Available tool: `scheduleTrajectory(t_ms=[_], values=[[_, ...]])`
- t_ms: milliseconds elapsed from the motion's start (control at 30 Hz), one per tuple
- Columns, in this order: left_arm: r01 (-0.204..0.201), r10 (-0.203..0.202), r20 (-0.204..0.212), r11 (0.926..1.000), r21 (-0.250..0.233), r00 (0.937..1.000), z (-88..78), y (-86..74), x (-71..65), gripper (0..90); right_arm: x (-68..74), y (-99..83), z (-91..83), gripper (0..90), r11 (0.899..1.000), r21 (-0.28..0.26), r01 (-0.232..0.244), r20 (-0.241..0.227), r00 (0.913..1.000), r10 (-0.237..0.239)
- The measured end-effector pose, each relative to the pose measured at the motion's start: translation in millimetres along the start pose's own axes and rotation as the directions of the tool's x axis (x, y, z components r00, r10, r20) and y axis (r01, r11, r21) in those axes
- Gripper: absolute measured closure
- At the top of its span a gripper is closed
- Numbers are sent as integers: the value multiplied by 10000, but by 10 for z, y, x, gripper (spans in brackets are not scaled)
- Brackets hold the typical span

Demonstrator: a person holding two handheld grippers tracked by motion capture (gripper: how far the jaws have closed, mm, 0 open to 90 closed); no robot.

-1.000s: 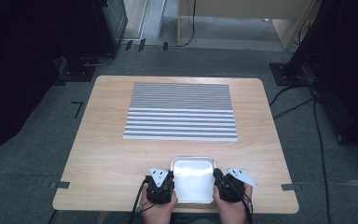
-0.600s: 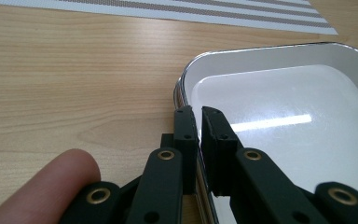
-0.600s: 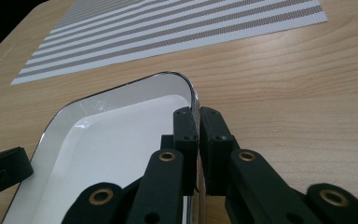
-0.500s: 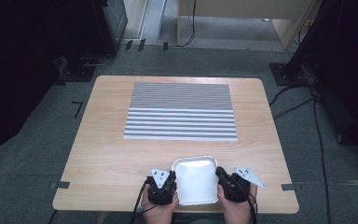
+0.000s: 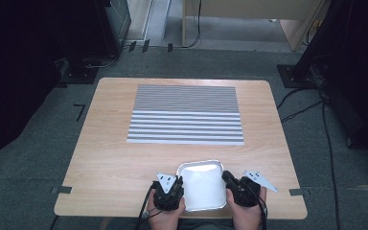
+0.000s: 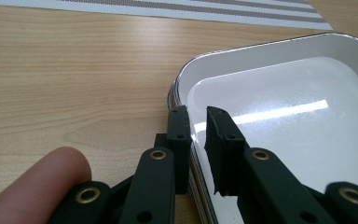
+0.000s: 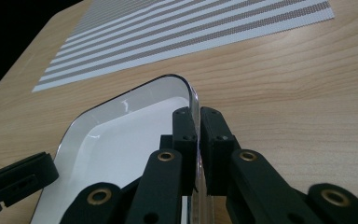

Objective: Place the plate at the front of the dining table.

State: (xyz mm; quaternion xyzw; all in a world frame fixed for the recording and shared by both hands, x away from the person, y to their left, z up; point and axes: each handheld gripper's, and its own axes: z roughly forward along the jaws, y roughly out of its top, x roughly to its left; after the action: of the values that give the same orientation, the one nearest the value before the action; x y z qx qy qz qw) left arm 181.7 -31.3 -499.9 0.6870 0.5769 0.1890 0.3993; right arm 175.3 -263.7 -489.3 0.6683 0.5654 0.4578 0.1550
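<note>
- The white tray point(image 5: 199, 184) lies flat on the near edge of the wooden table point(image 5: 110, 158), between the person's two hands, just in front of the striped placemat point(image 5: 187, 115).
- The right gripper point(image 7: 199, 126) is clamped on the tray's right rim, both jaws pressing on the thin wall.
- The left gripper point(image 6: 196, 128) straddles the tray's left rim; its jaws have just been opening, and a narrow gap shows at the inner jaw, so the pads seem no longer to press the rim, though the outer side is hard to judge.
- A fingertip point(image 6: 37, 179) rests beside the left gripper.
</note>
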Motion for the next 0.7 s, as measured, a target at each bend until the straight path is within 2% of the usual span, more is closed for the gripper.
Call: scheduleTrajectory(t_ms=[100,133,167,200,233,300,367,500,700], values=[[-20,21,25,10000,-37,10000,-6,-3,-4,793,-82,29,12,856,9969,397,-677,-414,9967,694],[-20,21,25,10000,-37,10000,-6,-3,-4,792,-82,29,12,856,9969,397,-677,-414,9967,694],[12,-12,61,10000,-70,10000,-11,-1,-3,791,-140,46,22,850,9918,642,-1108,-728,9906,1154],[12,-12,61,10000,-70,10000,-11,-1,-3,790,-140,46,22,850,9918,642,-1108,-728,9906,1154],[21,-20,82,10000,-97,10000,-15,0,-4,789,-197,59,36,848,9842,904,-1523,-1032,9815,1614],[6,-6,87,10000,-97,10000,-14,-1,-5,788,-232,53,56,845,9803,1056,-1671,-1072,9781,1783],[0,1,90,10000,-88,10000,-13,-2,-4,788,-238,51,62,845,9794,1118,-1679,-1040,9782,1795],[48,-47,57,9999,-146,10000,-19,-6,5,783,-259,58,59,814,9800,965,-1739,-1230,9750,1851],[-1,3,123,9999,-148,9999,-37,-13,-3,782,-271,60,61,824,9786,1154,-1706,-1164,9760,1839]])
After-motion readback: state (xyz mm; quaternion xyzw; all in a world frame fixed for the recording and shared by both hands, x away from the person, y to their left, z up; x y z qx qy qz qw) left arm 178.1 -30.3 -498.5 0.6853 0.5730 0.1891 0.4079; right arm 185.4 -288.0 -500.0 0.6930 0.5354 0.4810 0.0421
